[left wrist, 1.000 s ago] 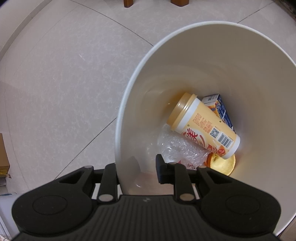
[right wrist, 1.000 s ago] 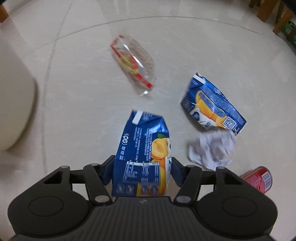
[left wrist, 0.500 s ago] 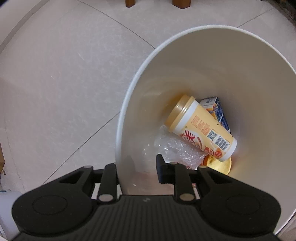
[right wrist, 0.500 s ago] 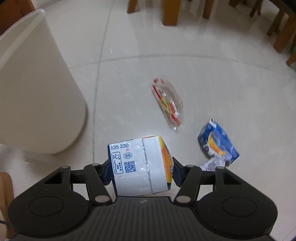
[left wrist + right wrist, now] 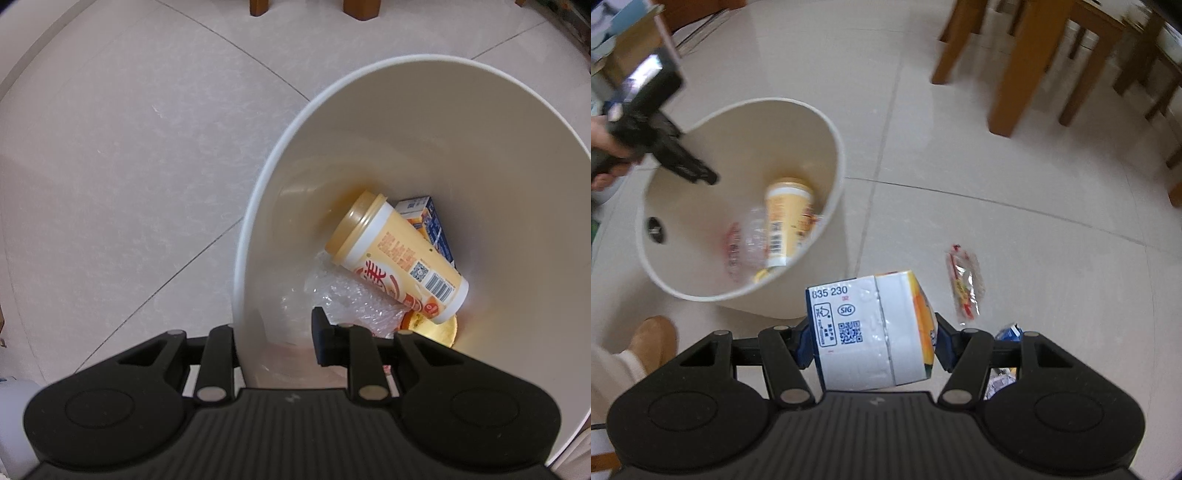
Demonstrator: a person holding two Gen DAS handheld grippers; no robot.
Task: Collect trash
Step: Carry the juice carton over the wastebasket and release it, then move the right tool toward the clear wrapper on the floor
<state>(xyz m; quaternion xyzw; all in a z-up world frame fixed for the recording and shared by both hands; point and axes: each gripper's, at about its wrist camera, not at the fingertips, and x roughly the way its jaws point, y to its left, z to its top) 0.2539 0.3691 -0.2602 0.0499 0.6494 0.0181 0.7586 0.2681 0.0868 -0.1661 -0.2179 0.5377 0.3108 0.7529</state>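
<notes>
My left gripper (image 5: 273,343) straddles the near rim of the white bin (image 5: 258,206), one finger outside and one inside, shut on the wall and holding the bin tilted. Inside lie a yellow cup (image 5: 399,258), a blue carton (image 5: 428,221), clear plastic (image 5: 351,299) and a gold lid (image 5: 439,325). The right wrist view shows the left gripper (image 5: 683,166) on the bin (image 5: 840,162), with the cup (image 5: 786,218) inside. My right gripper (image 5: 871,339) is shut on a juice carton (image 5: 864,332), its white base facing the camera, held in the air just right of the bin.
On the floor to the right lie a clear red-printed wrapper (image 5: 964,284), a blue packet (image 5: 1008,330) and crumpled paper (image 5: 1001,380), both partly behind my right finger. Wooden furniture legs (image 5: 1015,74) stand beyond. A person's brown slipper (image 5: 653,336) is beside the bin.
My right gripper has lifted the juice carton off the floor and swung left, so the bin's opening has come into its view. The left gripper keeps its hold on the bin.
</notes>
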